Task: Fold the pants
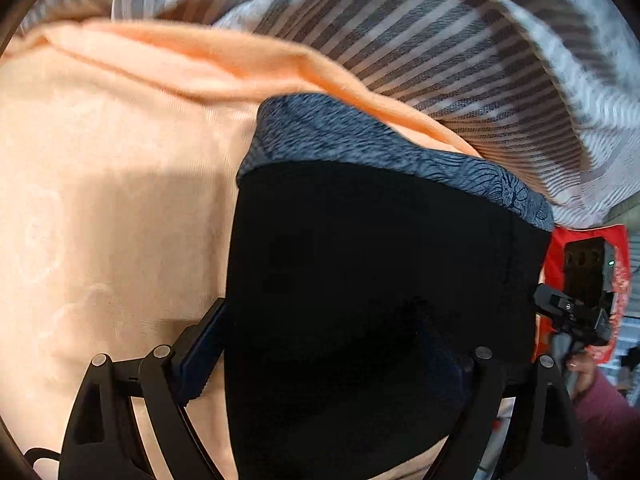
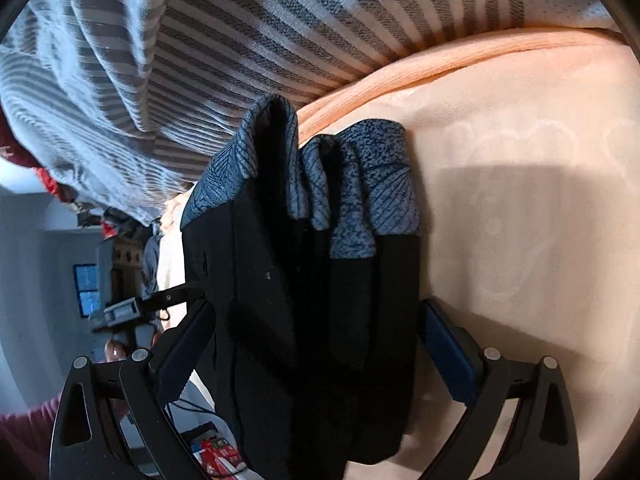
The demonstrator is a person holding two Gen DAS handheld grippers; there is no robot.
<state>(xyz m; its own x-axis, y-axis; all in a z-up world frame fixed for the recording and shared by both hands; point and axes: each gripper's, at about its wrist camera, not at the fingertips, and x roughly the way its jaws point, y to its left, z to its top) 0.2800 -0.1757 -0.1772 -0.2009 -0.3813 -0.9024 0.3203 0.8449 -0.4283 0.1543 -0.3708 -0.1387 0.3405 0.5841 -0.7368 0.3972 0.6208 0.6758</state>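
— Looking along the left tongs (image 1: 336, 364), what's closest?

— The pants (image 1: 384, 280), black cloth filling the gap between both fingers, which press in on it from either side. The right tongs (image 2: 316, 344) clamp the same garment, bunched in several folds.

— Which way does it run?

— Its long axis goes straight away from each camera, ending in a blue-grey patterned band (image 2: 372, 184) at the far end.

— And under it?

— A peach sheet (image 1: 100, 200) on the bed; the pants sit over it, though I cannot tell if they touch. To the left of the left tongs, the sheet is bare.

— Beyond that?

— A grey-and-white striped blanket (image 2: 200, 60) heaped just past the band, closing off the far side. The other tool (image 1: 576, 308) shows at the right edge of the left view.
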